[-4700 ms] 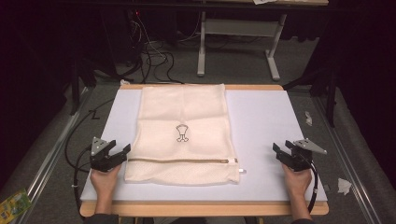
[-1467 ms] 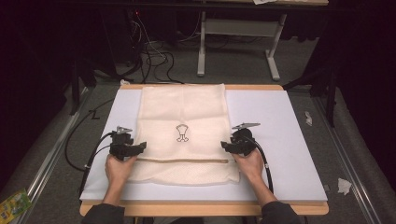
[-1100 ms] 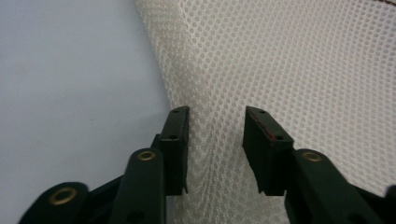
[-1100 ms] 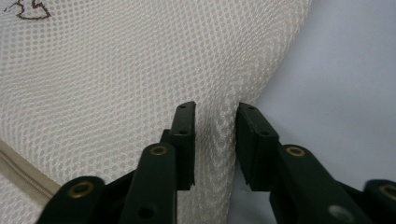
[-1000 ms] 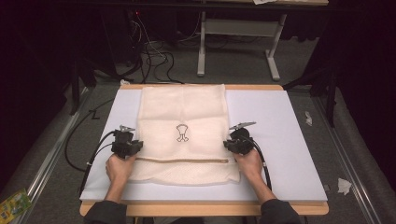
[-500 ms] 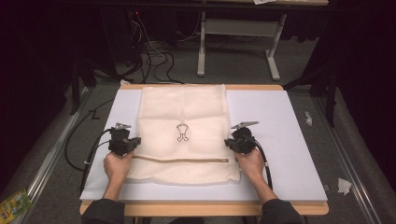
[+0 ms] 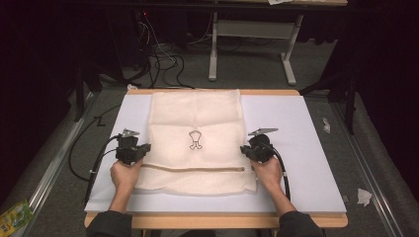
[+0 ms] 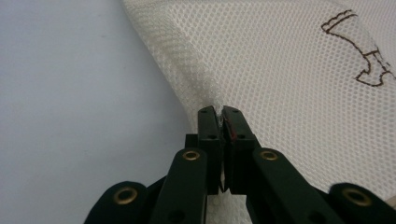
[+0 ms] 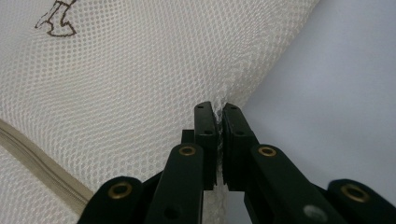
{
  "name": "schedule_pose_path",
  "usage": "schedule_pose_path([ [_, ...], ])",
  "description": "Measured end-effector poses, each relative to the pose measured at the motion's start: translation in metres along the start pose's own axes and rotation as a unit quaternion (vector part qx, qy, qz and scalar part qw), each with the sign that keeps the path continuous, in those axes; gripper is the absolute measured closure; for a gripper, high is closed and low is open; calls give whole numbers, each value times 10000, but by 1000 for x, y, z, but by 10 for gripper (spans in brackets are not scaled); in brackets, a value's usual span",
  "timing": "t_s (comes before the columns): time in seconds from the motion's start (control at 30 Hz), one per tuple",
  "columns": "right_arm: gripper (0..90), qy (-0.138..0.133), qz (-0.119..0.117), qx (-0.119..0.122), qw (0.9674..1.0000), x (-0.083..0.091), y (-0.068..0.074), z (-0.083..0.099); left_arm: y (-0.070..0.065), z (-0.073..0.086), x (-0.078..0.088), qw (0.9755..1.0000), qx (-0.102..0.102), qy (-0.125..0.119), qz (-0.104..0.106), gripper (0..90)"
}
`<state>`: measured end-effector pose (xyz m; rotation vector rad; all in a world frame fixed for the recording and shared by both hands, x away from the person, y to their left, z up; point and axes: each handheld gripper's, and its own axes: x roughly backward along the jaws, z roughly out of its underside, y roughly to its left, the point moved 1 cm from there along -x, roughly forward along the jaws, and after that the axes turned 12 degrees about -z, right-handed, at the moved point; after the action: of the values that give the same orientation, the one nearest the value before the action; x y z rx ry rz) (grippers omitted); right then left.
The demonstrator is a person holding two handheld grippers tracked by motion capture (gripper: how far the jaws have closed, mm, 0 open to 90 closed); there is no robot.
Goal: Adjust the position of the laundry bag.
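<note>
A cream mesh bag (image 7: 197,123) with a small dark logo (image 7: 195,139) and a zipper (image 7: 192,169) near its front end lies flat on the white board (image 7: 296,123). My left gripper (image 7: 145,149) is shut on the bag's left edge (image 8: 205,88), its jaws having just closed on the mesh. My right gripper (image 7: 244,149) is shut on the bag's right edge (image 9: 243,84), its jaws also just closed, with mesh pinched between them. In the left gripper view my left gripper (image 8: 219,112) pinches the hem; in the right gripper view my right gripper (image 9: 218,108) does the same.
The board rests on a wooden table (image 7: 212,221). Cables (image 7: 163,59) and a grey table frame (image 7: 249,34) lie on the floor beyond. Paper scraps (image 7: 364,196) lie on the floor at right, a green packet (image 7: 12,217) at bottom left.
Both grippers came in from the board's sides to the bag's left and right edges and closed on the mesh. Over the last second the hands barely shifted.
</note>
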<state>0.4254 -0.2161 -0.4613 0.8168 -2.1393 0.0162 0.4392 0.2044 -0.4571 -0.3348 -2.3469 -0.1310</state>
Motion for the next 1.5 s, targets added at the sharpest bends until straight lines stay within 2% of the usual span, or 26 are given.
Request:
schedule_pose_path([
  [0.2,874,-52,10,-3,10000,6,-3,1,-4,-3,3,9999,50,-137,86,873],
  [0.27,875,-66,16,-24,10000,7,-3,2,-7,-3,3,9999,-5,-134,87,873],
  [0.4,874,-135,93,115,9998,13,-4,3,-11,-4,4,9997,-20,-181,142,873],
  [0.8,875,-238,152,-2,9996,28,-15,8,-23,-8,2,9991,37,-277,314,873],
  [1.0,875,-265,172,-1,9995,34,-19,10,-32,-13,3,9989,-98,-325,325,873],
  [1.13,874,-298,188,-65,9994,40,-24,13,-38,-14,3,9988,-102,-341,341,872],
  [1.23,874,-332,204,-81,9992,45,-28,16,-44,-15,2,9985,-204,-383,344,873],
  [1.4,874,-355,254,-117,9990,52,-34,21,-54,-18,0,9980,-193,-436,414,872],
  [1.5,874,-392,281,-170,9987,57,-39,25,-60,-19,-2,9977,-263,-444,444,872],
])
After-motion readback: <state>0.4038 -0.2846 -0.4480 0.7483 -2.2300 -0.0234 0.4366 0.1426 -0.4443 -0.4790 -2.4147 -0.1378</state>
